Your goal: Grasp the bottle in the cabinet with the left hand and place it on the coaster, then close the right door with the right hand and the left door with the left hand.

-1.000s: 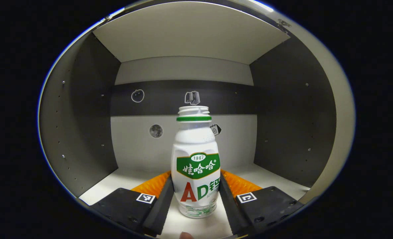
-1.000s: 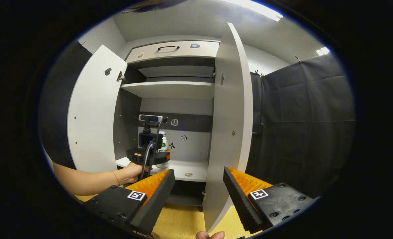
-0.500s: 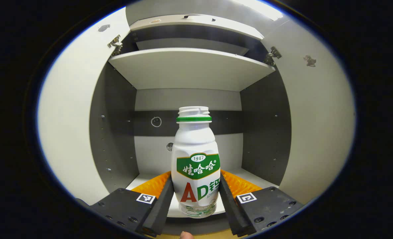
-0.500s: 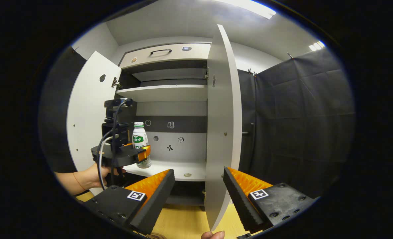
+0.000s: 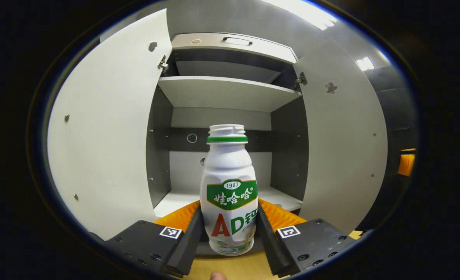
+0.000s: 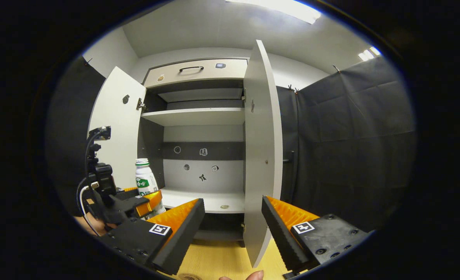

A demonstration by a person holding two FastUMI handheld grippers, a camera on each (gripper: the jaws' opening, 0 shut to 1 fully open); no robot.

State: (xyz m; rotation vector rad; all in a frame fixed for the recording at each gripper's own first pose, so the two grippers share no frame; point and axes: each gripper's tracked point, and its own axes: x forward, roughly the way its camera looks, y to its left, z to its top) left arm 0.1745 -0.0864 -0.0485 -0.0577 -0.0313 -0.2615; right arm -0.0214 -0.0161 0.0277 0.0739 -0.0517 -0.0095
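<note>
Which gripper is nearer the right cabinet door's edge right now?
Right. The right gripper hangs open just in front of the right door, whose edge lies between its fingers. The left gripper, shut on the bottle, sits off by the left door.

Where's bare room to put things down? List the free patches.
The lower cabinet shelf is bare but for a small round thing near its front. The upper shelf is bare. The wooden floor ahead of the cabinet is open. It is crowded around the bottle in the left gripper.
</note>
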